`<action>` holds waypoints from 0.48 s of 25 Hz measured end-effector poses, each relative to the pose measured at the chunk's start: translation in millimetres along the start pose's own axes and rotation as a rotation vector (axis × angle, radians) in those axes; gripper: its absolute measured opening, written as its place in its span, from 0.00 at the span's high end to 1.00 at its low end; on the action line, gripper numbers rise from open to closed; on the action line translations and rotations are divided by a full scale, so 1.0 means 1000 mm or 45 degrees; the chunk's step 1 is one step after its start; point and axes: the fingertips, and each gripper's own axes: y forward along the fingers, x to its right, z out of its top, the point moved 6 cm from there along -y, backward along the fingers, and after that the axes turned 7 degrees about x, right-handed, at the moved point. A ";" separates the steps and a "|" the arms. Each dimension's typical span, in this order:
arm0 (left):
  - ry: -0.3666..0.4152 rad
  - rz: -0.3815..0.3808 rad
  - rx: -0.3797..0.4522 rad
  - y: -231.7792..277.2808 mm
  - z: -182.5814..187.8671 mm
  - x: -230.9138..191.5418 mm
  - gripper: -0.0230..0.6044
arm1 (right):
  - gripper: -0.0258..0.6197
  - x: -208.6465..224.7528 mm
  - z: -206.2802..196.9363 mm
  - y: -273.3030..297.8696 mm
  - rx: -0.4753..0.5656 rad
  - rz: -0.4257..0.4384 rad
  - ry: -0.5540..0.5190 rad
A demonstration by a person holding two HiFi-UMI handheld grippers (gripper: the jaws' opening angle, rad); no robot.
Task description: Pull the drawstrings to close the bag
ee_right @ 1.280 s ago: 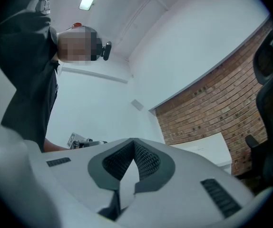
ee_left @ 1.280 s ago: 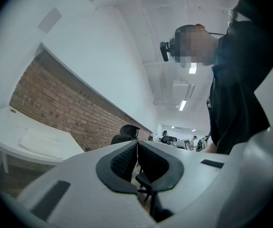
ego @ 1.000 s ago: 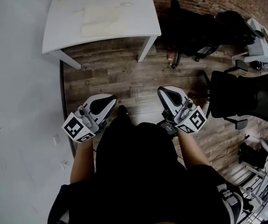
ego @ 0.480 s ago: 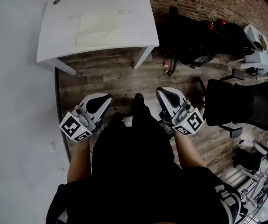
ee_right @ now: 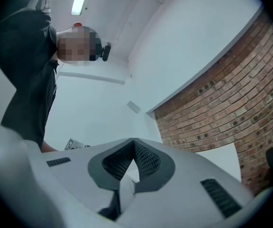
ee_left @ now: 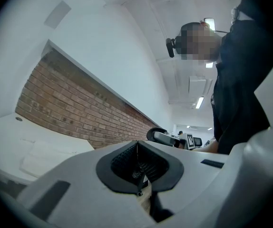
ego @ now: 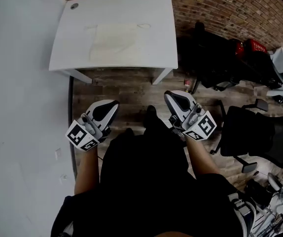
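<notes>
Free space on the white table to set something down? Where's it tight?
The table is bare right of the cloth bag, up to its right edge, and left of the bag, towards the corner with the cable hole. Crowded: the floor to the right, packed with black chairs.

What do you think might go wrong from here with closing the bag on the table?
Both the left gripper and right gripper are shut and empty, short of the table; they must open before gripping. The pale bag lies flat on it, its drawstrings barely showing, so a jaw might pinch cloth instead.
</notes>
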 end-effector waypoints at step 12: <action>0.059 0.216 0.070 0.053 0.026 -0.017 0.93 | 0.95 0.085 0.022 0.039 -0.030 0.264 0.078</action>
